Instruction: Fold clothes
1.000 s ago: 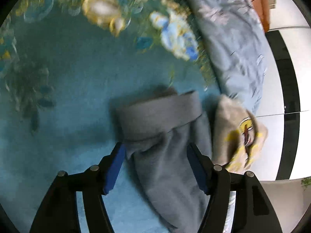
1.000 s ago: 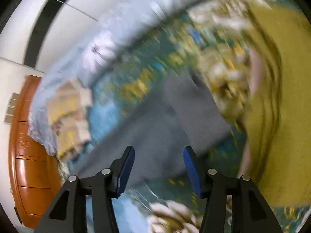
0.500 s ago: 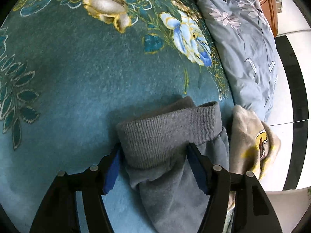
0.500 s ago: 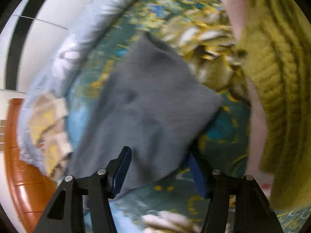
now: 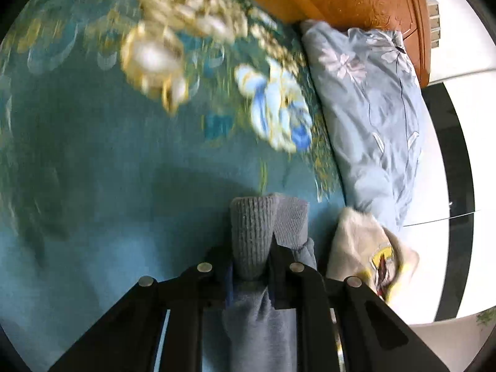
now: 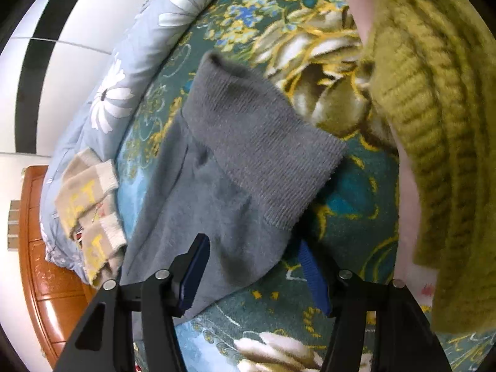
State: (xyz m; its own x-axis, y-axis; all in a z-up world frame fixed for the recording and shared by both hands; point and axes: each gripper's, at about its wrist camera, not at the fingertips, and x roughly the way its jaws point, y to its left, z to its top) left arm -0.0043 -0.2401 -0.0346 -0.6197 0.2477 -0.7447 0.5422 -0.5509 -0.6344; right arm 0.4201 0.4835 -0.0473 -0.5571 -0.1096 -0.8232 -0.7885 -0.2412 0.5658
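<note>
Left claw clamped on grey ribbed-knit garment cuff.
My left jaws have just been closing on that cuff; my right claw stands released astride the garment, lying on the teal floral bedspread.

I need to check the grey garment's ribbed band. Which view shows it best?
The right wrist view: the ribbed band of the grey garment lies spread out. In the left wrist view it is bunched, pinched by the left gripper.

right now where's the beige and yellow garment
The beige and yellow garment lies folded on the bed, between the grey trousers and the blue floral pillow.
</note>
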